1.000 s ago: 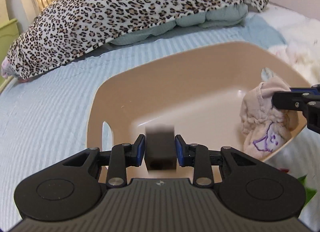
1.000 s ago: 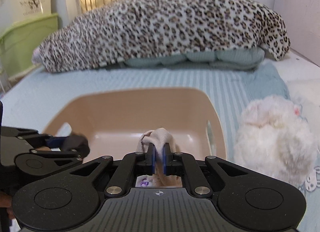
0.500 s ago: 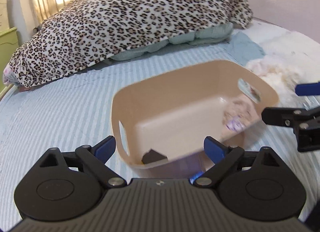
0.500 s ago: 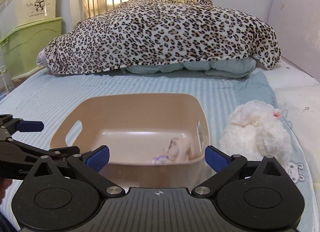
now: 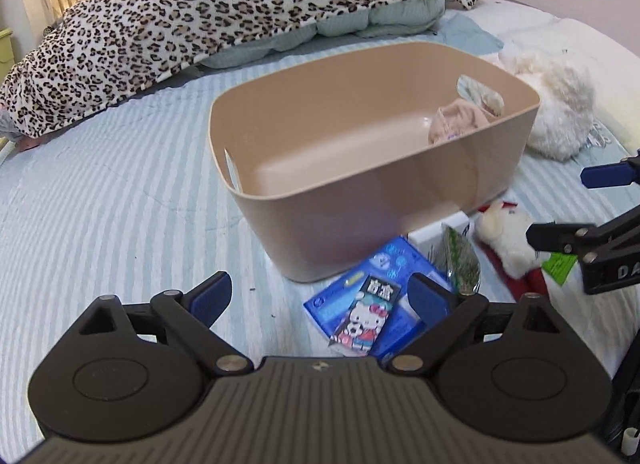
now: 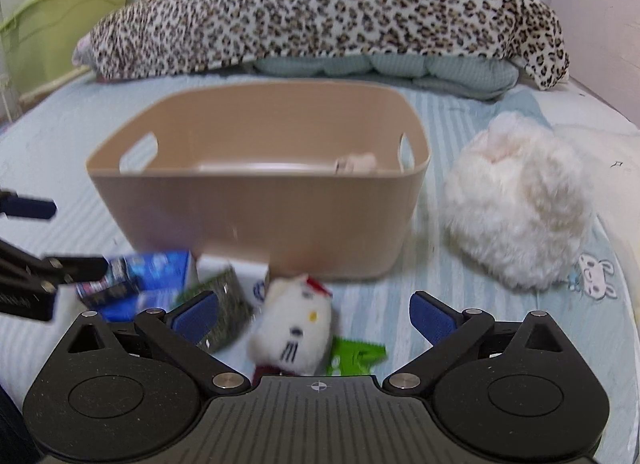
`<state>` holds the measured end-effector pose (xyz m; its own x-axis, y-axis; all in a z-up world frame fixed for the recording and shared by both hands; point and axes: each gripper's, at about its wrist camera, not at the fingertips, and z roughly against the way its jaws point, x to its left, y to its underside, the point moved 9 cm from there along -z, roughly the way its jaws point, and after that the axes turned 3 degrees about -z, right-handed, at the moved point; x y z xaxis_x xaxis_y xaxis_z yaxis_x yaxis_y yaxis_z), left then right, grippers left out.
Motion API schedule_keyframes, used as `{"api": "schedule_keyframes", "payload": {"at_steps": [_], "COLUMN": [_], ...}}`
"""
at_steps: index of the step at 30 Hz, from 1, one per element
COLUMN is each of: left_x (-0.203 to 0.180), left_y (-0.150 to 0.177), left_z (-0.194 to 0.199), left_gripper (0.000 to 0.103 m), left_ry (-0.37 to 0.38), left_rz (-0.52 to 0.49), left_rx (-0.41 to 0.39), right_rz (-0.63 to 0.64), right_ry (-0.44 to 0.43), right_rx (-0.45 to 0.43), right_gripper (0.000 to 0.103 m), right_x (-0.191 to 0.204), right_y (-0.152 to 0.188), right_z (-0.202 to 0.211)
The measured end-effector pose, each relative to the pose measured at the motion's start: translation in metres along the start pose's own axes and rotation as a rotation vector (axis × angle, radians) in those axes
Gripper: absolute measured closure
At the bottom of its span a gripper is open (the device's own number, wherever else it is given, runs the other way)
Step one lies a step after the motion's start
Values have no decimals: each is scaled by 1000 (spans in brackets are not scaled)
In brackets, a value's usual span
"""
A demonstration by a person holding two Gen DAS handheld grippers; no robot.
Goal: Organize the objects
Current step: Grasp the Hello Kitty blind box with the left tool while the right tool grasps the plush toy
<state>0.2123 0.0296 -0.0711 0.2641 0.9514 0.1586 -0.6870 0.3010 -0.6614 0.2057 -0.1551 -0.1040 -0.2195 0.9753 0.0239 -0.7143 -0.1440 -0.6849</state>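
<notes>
One tan bin (image 5: 372, 167) sits on the striped bed (image 5: 120, 199), straight ahead at 12 o'clock from both of my cameras, with a handle slot cut into each end wall. Inside it, against the wall at about 2 o'clock in the left view, lies a small pinkish cloth (image 5: 456, 123); the right view shows only its top edge above the rim.

Just in front of the bin's near wall is a loose cluster on the bed. A blue packet (image 5: 384, 288) lies flat with a Hello Kitty card (image 5: 366, 318) on top of it, and a green foil pouch (image 5: 460, 260) lies beside it, in front of a white box (image 5: 436, 229) that touches the bin's base. A Hello Kitty plush (image 6: 294, 320) lies at 6 o'clock in the right view, with a green wrapper (image 6: 356, 356) at its side.

My left hand-held gripper (image 5: 320, 300) is spread wide and holds nothing, hanging over the blue packet. My right hand-held gripper (image 6: 314, 316) is equally wide apart and empty, poised above the plush.

A fluffy white toy (image 6: 516, 207) rests on the bed at 3 o'clock from the bin. Beyond the bin at 12 o'clock, a leopard-print blanket (image 6: 320, 11) lies heaped across a pale green quilt (image 6: 384, 67). Green storage boxes (image 6: 60, 23) stand at 10 o'clock beside the bed.
</notes>
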Motion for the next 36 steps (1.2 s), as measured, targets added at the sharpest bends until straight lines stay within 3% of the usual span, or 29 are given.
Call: {"api": "schedule_keyframes", "payload": {"at_steps": [4, 10, 15, 18, 20, 23, 36], "left_x": [-1, -11, -19, -21, -22, -23, -18], "left_y": [6, 10, 16, 15, 13, 13, 7], "left_z": [-6, -17, -29, -30, -29, -29, 4], "left_gripper": [11, 27, 56, 77, 78, 78, 78], "left_ry": [27, 63, 81, 112, 112, 102, 78], "left_rz": [-8, -65, -102, -89, -87, -84, -48], "left_rx": [5, 13, 33, 34, 31, 35, -30], "right_rz": [24, 48, 52, 48, 46, 38, -1], "right_ry": [8, 8, 2, -15, -15, -9, -24], "right_rx": [28, 52, 65, 84, 81, 65, -44], "right_gripper": [3, 15, 30, 47, 57, 60, 61], "right_x": [2, 5, 9, 12, 13, 13, 3], "right_y": [14, 21, 22, 25, 27, 28, 6], "right_z": [-16, -36, -47, -52, -53, -49, 3]}}
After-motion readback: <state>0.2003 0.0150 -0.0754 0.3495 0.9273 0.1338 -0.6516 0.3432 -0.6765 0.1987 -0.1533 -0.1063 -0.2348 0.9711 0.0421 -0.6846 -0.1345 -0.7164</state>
